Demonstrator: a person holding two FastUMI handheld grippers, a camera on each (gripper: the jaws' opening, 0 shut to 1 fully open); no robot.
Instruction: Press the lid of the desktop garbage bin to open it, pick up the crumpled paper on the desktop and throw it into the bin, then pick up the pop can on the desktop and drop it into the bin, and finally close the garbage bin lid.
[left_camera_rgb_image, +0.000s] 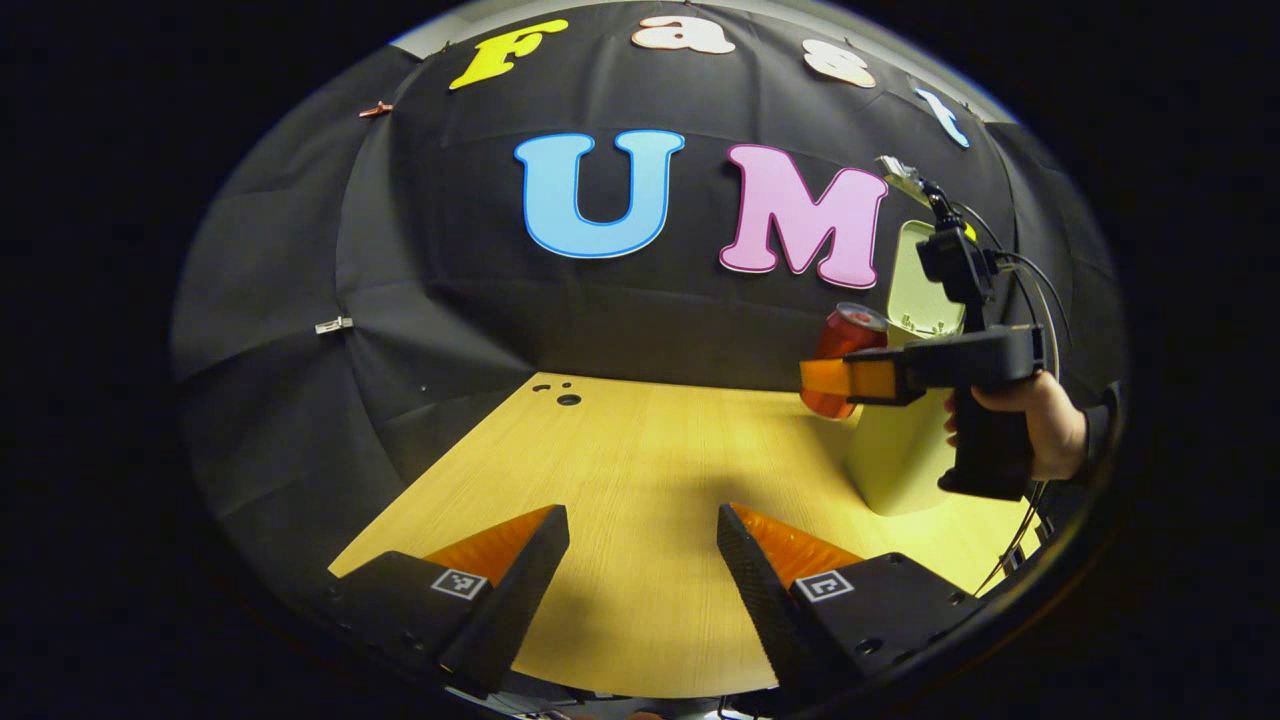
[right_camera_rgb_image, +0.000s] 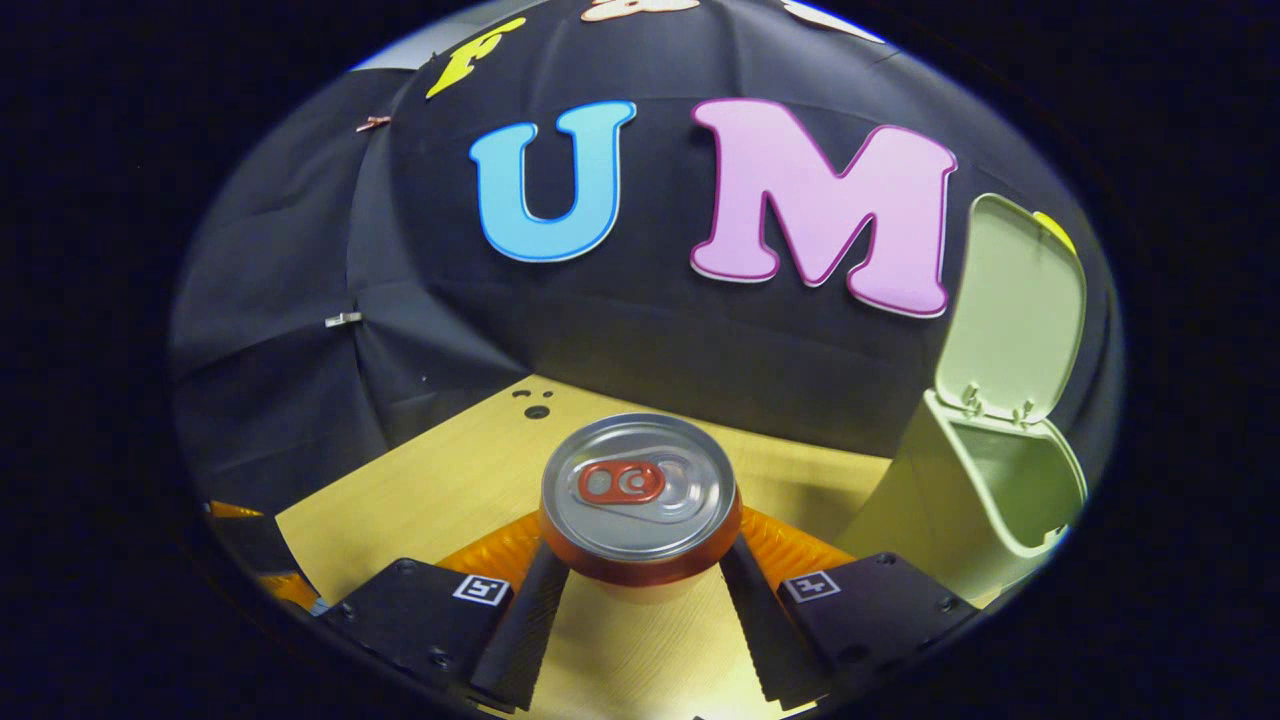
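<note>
In the right gripper view the right gripper (right_camera_rgb_image: 640, 580) clamps the red pop can (right_camera_rgb_image: 640, 500) between both fingers, its silver top and pull tab facing the camera, lifted above the wooden desktop (right_camera_rgb_image: 420, 490). The pale garbage bin (right_camera_rgb_image: 985, 500) stands just to its right with its lid (right_camera_rgb_image: 1015, 300) swung up and the mouth unobstructed. In the left gripper view the left gripper (left_camera_rgb_image: 642, 560) hangs with fingers spread and nothing between them over the bare desktop, while a hand (left_camera_rgb_image: 1040, 420) holds the can beside the bin.

Recording booth (lab-like) — black cloth wall (left_camera_rgb_image: 600, 320), bare wooden desktop (left_camera_rgb_image: 640, 470).
</note>
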